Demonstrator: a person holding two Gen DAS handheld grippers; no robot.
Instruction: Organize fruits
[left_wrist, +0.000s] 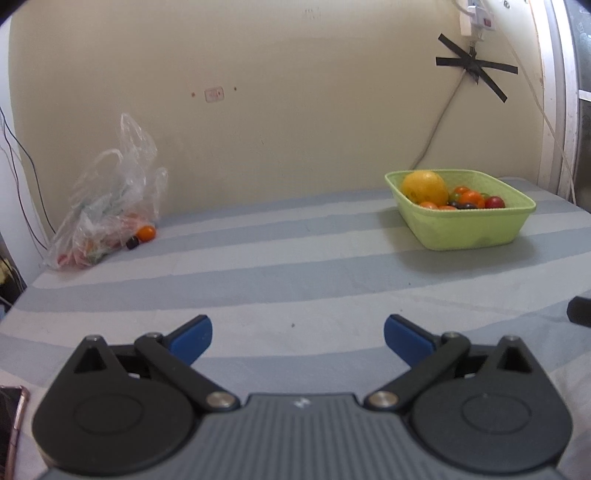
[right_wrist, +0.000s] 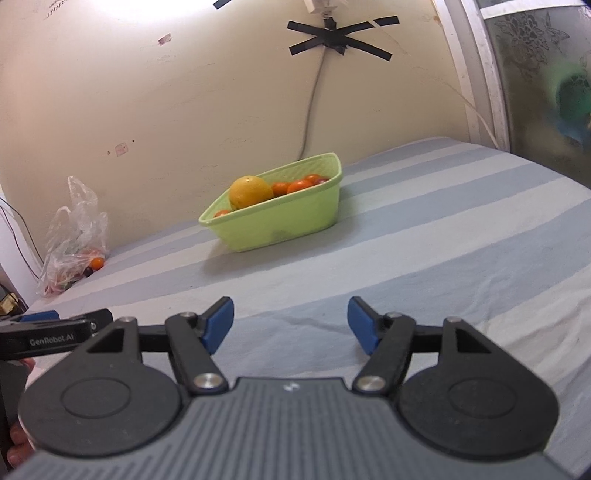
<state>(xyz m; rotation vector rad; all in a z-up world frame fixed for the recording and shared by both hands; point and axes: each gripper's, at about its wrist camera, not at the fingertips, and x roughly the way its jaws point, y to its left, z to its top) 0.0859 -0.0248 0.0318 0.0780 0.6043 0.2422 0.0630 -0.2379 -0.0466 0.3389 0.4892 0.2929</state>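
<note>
Left wrist view, surface: a bed sheet in grey and pale blue stripes fills the lower half; a cream wall rises behind it.
Basket: a light green basket stands on the sheet at about 2 o'clock from the left gripper, near the wall, well apart from both grippers.
Basket contents: a large yellow-orange fruit sits in the corner nearest the wall; small orange and red tomatoes and a few dark ones lie beside it.
Bag: a clear plastic bag slumps at about 10 o'clock, against the wall, with red and green items inside, too blurred to name.
Loose fruit: one small orange fruit and one dark fruit lie on the sheet at the bag's mouth, touching or nearly so.
Left gripper: the left gripper hangs over bare sheet, jaws at full spread, nothing between the blue pads.
Right gripper: the right gripper, seen in the right wrist view, has its jaws moderately wide and empty; the basket sits at 12 o'clock ahead of it.
Wall fittings: crossed black tape pins a cable at 1 o'clock.
Edge item: a phone lies at 8 o'clock.
</note>
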